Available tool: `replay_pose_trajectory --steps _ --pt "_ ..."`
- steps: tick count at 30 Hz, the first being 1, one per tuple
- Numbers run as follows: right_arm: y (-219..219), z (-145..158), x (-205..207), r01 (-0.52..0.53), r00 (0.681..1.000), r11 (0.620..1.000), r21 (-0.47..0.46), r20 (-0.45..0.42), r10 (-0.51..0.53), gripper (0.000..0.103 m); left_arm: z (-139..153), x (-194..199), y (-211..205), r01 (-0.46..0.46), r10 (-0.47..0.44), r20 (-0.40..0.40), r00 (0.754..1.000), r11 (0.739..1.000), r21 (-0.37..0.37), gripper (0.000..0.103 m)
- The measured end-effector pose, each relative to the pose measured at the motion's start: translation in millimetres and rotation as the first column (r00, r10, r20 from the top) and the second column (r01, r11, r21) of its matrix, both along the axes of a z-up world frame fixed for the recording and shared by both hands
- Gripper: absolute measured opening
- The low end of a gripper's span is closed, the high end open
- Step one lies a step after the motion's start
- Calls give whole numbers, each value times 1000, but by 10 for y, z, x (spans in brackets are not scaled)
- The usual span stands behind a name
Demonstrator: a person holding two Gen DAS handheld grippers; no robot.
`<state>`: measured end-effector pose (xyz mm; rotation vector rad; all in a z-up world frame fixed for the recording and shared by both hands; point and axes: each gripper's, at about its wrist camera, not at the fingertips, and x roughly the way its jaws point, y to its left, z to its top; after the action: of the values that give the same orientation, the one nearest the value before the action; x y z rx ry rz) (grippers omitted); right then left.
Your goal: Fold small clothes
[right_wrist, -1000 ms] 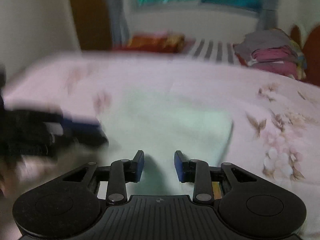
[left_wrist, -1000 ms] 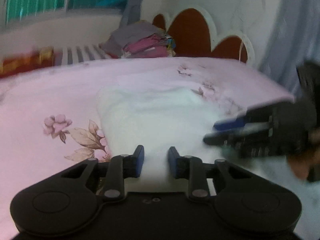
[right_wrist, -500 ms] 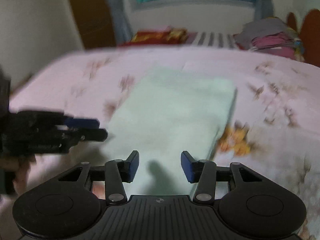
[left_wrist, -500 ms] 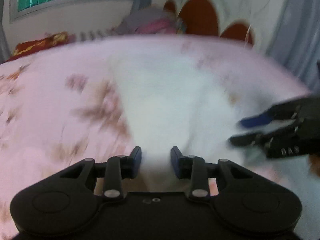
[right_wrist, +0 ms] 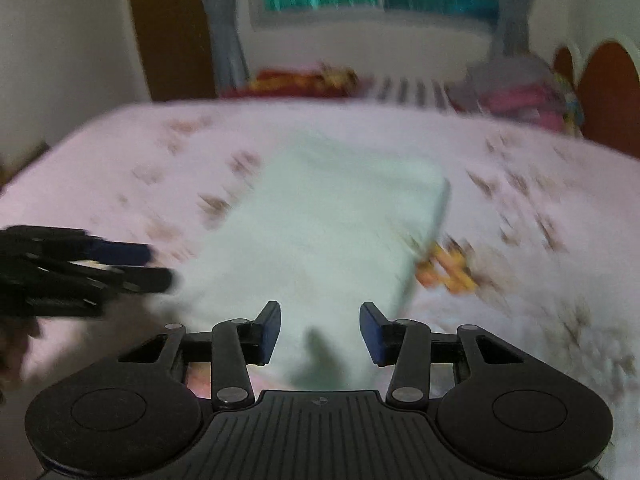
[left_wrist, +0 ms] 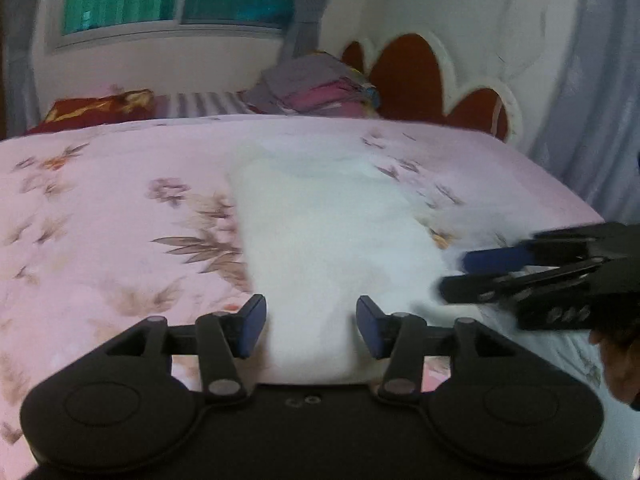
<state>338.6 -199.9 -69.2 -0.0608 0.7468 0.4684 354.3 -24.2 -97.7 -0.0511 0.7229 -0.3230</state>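
A pale, whitish folded cloth (left_wrist: 328, 232) (right_wrist: 320, 232) lies flat on the pink floral bedsheet (left_wrist: 100, 220) (right_wrist: 520, 200), its long side running away from me. My left gripper (left_wrist: 310, 320) hovers over the cloth's near edge. Its jaws are opening and the blue pads press on nothing. My right gripper (right_wrist: 318, 328) hangs over the near end further right. Its jaws are closing slightly, still apart, with the cloth only below them. Each gripper shows in the other's view: the right gripper (left_wrist: 456, 276) beside the cloth's right edge, the left gripper (right_wrist: 160, 267) by its left edge.
A pile of grey and pink clothes (left_wrist: 316, 88) (right_wrist: 520, 88) sits at the far side of the bed by the red scalloped headboard (left_wrist: 408, 76). A red patterned pillow (left_wrist: 96, 110) lies far left under the window. The bed's right edge drops off toward a curtain.
Both grippers have drawn back toward me and risen a little, so more of the cloth and bed shows. Both sets of jaws stand wider than a second ago.
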Motion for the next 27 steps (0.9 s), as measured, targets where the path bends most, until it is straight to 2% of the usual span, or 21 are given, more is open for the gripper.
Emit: replay_pose_trajectory --steps 1,2,4,6,7,11,12,13,15,18,20,22,24,25,26,27 --pt "83 -9 -15 -17 1000 1000 -4 10 17 41 -39 37 -74 21 -21 -25 999 1000 12 42" --pt "142 -40 -10 -31 1000 999 -21 1 31 31 -93 60 -144 46 -45 -53 998 999 25 42" --pt "256 -186 20 -58 997 995 -82 -54 54 21 -248 85 -293 88 -76 -116 990 990 107 45" --pt "268 -357 14 -72 994 986 -149 -94 58 20 -271 22 -329 87 -76 -84 994 987 135 45" --pt "227 -370 -25 -78 995 986 -145 -74 67 20 -273 6 -312 81 -71 -84 994 988 128 46" --pt "109 -365 -43 -77 994 986 -151 -88 65 20 -245 -52 -240 100 -90 -82 993 986 130 46" --pt "90 -365 -39 -81 994 986 -147 -90 68 20 -193 -56 -209 103 -94 -80 992 988 111 53" --pt "73 -354 -29 -84 993 986 -144 -95 71 21 -121 -59 -161 87 -82 -59 995 992 90 74" --pt "-12 -218 -33 -29 998 993 -118 -53 23 21 16 -31 -45 22 -23 17 1000 998 55 96" --pt "-167 19 121 81 996 996 -22 50 -80 21 85 351 24 -21 21 17 1000 1000 20 76" --pt "-171 79 388 106 993 994 25 49 -107 21 79 632 46 -57 57 -1 998 998 -10 77" --pt "-120 48 665 111 994 994 14 19 -112 21 15 930 72 -96 93 -72 993 994 -45 80" --pt "-106 -17 887 124 992 992 24 -13 -124 25 -87 1123 82 -124 115 -116 986 990 -66 81" --pt "-114 -50 939 122 993 992 35 -7 -121 47 -149 1171 71 -139 130 -143 981 989 -55 79" --pt "-118 -108 979 114 993 993 24 0 -114 63 -213 1216 66 -143 133 -175 976 989 -46 79" --pt "-113 -178 1013 110 994 994 -6 -2 -110 64 -282 1246 64 -147 139 -201 970 989 -29 81"
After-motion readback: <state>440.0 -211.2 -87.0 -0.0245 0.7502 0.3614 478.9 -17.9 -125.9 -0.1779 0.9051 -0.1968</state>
